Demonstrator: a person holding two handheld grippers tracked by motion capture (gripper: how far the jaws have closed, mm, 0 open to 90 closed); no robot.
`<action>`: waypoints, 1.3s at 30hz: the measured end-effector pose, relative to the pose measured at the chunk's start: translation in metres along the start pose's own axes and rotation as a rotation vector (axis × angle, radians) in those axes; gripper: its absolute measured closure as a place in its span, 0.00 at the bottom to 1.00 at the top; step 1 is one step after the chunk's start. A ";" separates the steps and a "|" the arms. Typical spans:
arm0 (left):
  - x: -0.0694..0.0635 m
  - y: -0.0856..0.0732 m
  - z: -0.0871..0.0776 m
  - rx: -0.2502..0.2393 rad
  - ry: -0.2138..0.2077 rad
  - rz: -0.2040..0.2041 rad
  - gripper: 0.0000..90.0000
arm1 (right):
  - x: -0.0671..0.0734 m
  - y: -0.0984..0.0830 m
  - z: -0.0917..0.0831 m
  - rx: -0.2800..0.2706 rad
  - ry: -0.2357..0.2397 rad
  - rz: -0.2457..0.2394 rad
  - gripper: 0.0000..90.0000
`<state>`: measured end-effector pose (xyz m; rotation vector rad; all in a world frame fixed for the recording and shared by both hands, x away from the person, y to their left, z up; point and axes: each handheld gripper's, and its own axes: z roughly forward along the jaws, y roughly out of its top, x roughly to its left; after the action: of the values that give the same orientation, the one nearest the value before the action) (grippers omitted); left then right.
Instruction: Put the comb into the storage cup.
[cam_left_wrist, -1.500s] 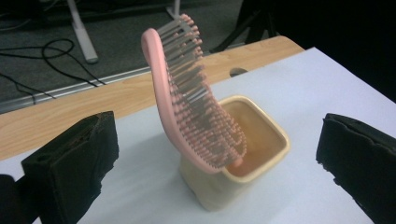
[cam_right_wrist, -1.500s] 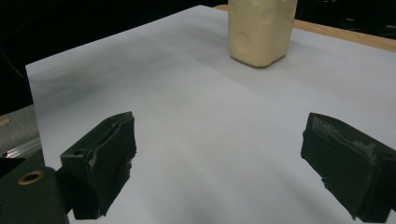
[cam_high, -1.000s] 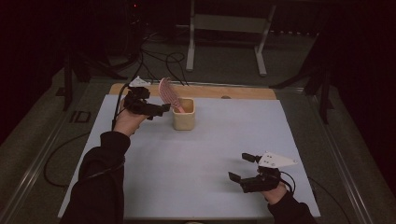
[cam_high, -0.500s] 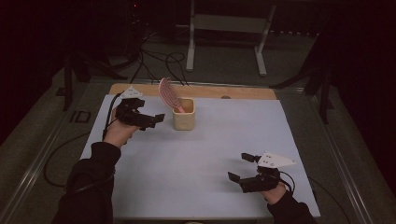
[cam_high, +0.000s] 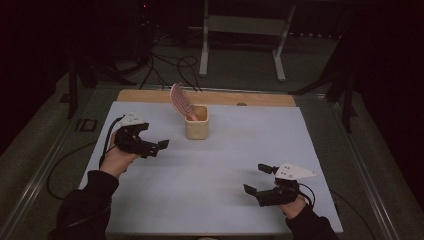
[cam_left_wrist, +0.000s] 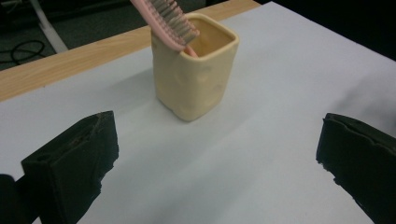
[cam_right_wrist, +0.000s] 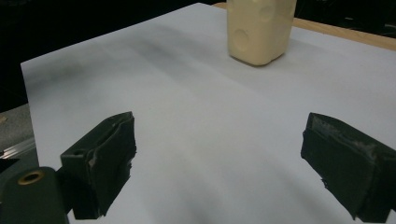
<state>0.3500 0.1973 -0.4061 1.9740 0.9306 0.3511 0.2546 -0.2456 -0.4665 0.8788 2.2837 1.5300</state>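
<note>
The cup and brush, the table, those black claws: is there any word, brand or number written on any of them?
None can be read.
Cup: plain cream, round dimples, no print.
Brush: plain pink, no lettering.
Sheet: blank.
Left gripper and right gripper: no legible marking; the dark dots on the right one's grey plate are not text.

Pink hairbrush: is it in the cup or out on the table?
In. The pink hairbrush stands handle-down in the cream cup, its bristled head leaning out over the rim. The left gripper is open beside the cup.
</note>
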 end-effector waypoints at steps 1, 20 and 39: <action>-0.001 -0.003 -0.001 -0.003 -0.006 0.003 0.00 | 0.000 0.000 0.000 0.000 0.000 0.000 0.11; -0.014 -0.052 -0.022 0.005 -0.051 0.034 0.00 | -0.001 -0.001 0.001 0.000 0.001 0.000 0.11; -0.023 -0.121 -0.032 0.001 -0.081 0.009 0.00 | 0.000 -0.001 0.002 0.005 0.002 -0.006 0.11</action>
<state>0.2589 0.2377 -0.4856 1.9789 0.8701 0.2739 0.2558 -0.2445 -0.4681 0.8717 2.2901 1.5238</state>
